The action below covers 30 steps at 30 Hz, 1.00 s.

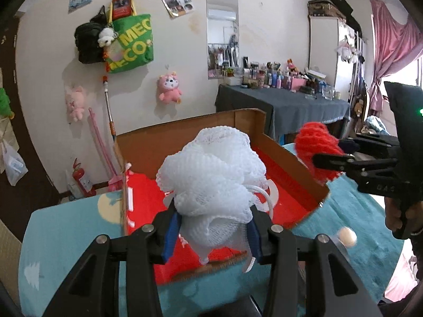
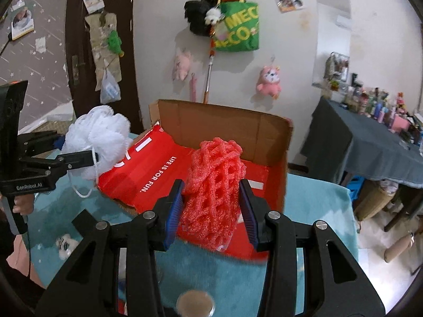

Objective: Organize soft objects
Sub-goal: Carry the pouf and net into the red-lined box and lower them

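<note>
My left gripper [image 1: 211,232] is shut on a white mesh bath pouf [image 1: 211,174], held above the near edge of an open cardboard box [image 1: 288,163] with a red inside. In the right wrist view the same pouf [image 2: 97,137] hangs left of the box [image 2: 224,124], its white cord dangling. My right gripper [image 2: 211,206] is shut on a red foam net [image 2: 214,185], held over the box's front right part. From the left wrist view that red net [image 1: 317,150] shows just beyond the box's right wall.
The box rests on a teal blanket [image 1: 66,232] on a bed. A small round cream object [image 1: 347,235] lies on the blanket at right. A cluttered table with a dark cloth [image 2: 370,142] stands to the right. Plush toys and a green bag [image 2: 238,26] hang on the wall.
</note>
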Each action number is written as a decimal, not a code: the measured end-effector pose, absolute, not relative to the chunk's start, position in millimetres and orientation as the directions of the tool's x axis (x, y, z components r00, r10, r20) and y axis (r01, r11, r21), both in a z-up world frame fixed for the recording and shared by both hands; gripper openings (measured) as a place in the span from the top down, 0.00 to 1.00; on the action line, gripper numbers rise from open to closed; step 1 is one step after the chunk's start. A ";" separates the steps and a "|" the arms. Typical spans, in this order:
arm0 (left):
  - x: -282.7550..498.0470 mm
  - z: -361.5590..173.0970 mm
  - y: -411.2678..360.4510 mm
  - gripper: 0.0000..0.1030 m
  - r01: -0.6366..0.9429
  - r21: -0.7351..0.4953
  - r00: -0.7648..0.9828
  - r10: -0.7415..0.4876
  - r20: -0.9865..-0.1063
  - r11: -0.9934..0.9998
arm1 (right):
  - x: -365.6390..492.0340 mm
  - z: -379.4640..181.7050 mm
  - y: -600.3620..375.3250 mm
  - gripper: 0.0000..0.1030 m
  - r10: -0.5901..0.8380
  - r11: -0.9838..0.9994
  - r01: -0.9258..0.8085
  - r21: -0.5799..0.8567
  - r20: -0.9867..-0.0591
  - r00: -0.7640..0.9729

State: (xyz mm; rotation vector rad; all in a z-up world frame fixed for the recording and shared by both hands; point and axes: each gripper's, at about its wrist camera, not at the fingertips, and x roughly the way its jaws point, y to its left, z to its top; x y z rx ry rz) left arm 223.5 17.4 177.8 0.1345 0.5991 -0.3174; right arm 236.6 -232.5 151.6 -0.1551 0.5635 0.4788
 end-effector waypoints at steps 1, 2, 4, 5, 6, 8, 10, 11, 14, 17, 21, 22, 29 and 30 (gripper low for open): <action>233.4 176.5 15.2 0.55 0.332 0.028 0.771 -0.254 -0.584 0.943 | 250.2 150.3 -227.2 0.61 0.392 0.875 -0.484 -0.013 -0.568 0.724; 244.3 174.2 12.9 0.55 0.337 0.020 0.759 -0.258 -0.598 0.941 | 260.5 149.0 -221.8 0.61 0.390 0.873 -0.488 -0.012 -0.585 0.712; 269.9 167.4 6.0 0.55 0.351 0.013 0.729 -0.264 -0.631 0.936 | 285.2 144.5 -209.4 0.61 0.385 0.871 -0.492 0.001 -0.623 0.681; 277.6 163.6 2.7 0.55 0.354 0.017 0.719 -0.261 -0.644 0.935 | 296.2 141.9 -204.4 0.61 0.381 0.871 -0.491 0.008 -0.641 0.666; 288.2 158.8 -0.8 0.54 0.357 0.020 0.708 -0.256 -0.658 0.934 | 306.1 139.5 -200.3 0.61 0.378 0.872 -0.489 0.015 -0.655 0.654; 310.1 148.9 -4.8 0.54 0.356 0.017 0.685 -0.248 -0.685 0.934 | 332.7 132.7 -189.2 0.61 0.369 0.874 -0.485 0.033 -0.694 0.618; 335.0 136.4 -6.8 0.54 0.363 -0.031 0.632 -0.270 -0.726 0.931 | 357.7 124.7 -178.0 0.61 0.351 0.879 -0.474 0.042 -0.730 0.586; 344.4 131.6 -7.2 0.54 0.357 -0.042 0.618 -0.270 -0.739 0.933 | 366.5 120.6 -173.5 0.61 0.345 0.882 -0.469 0.048 -0.745 0.571; 372.7 115.3 -6.6 0.54 0.323 -0.064 0.592 -0.254 -0.765 0.944 | 401.5 105.5 -167.3 0.61 0.312 0.895 -0.442 0.059 -0.790 0.527; 395.6 101.5 -3.8 0.54 0.284 -0.118 0.557 -0.264 -0.788 0.952 | 431.2 91.2 -166.8 0.61 0.290 0.910 -0.408 0.080 -0.826 0.484; 415.6 86.1 -5.4 0.54 0.260 -0.100 0.546 -0.231 -0.805 0.960 | 457.8 75.6 -165.6 0.61 0.276 0.924 -0.365 0.113 -0.858 0.433; 419.2 83.1 -4.8 0.54 0.252 -0.090 0.545 -0.219 -0.809 0.963 | 462.4 71.7 -163.0 0.61 0.255 0.928 -0.361 0.094 -0.865 0.432; 430.9 68.8 -0.7 0.50 0.234 -0.090 0.523 -0.203 -0.828 0.968 | 477.0 52.2 -158.8 0.60 0.218 0.936 -0.346 0.071 -0.887 0.408; 431.2 68.2 -0.3 0.49 0.235 -0.088 0.524 -0.202 -0.827 0.968 | 475.9 51.0 -158.6 0.59 0.221 0.933 -0.353 0.071 -0.886 0.408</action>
